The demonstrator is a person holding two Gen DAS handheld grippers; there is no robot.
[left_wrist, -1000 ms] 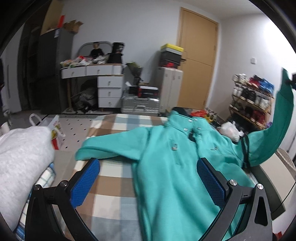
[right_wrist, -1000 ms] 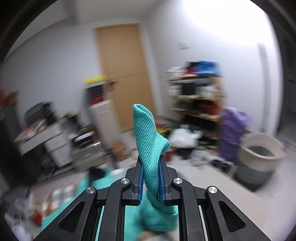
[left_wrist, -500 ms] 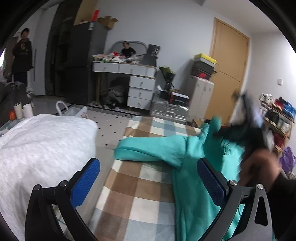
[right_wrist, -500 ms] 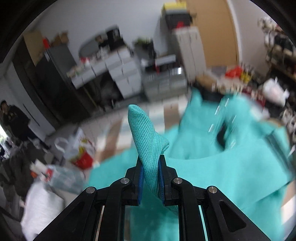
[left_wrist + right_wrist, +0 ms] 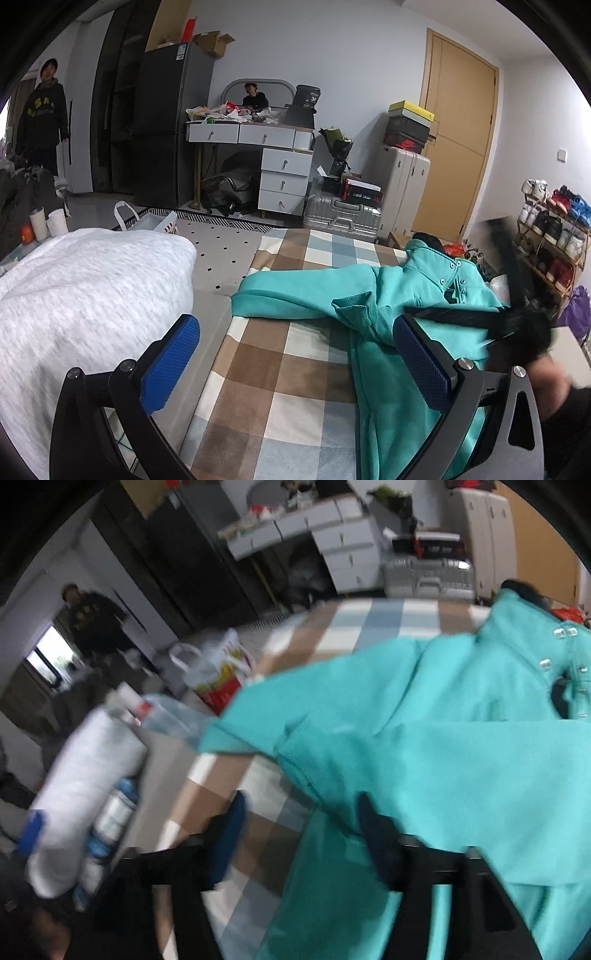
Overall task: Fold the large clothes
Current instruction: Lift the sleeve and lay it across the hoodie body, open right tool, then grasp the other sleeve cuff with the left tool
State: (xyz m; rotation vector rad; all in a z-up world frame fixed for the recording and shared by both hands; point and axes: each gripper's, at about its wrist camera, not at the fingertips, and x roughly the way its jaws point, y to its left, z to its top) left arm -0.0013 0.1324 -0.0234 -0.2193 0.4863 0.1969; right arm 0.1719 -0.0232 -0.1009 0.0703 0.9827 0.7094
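A large teal sweatshirt (image 5: 388, 291) lies spread on the checked bedspread (image 5: 280, 369). One sleeve (image 5: 295, 291) stretches left; the other sleeve's ribbed cuff (image 5: 360, 310) lies folded across the chest. My left gripper (image 5: 295, 365) is open and empty, held above the bedspread left of the shirt. My right gripper (image 5: 299, 834) is open and empty just above the cuff (image 5: 295, 749); it also shows, blurred, in the left wrist view (image 5: 491, 317) over the shirt's right side.
A grey-white padded bundle (image 5: 81, 306) lies at the bed's left. A bag (image 5: 218, 672) stands on the floor beside the bed. A person (image 5: 42, 114) stands at the far left. Drawers (image 5: 284, 177), suitcases (image 5: 343, 218) and a shoe rack (image 5: 554, 229) line the walls.
My right gripper swung the sleeve down from the air across the shirt, then opened and let the cuff go. The left gripper stayed open and turned its view left.
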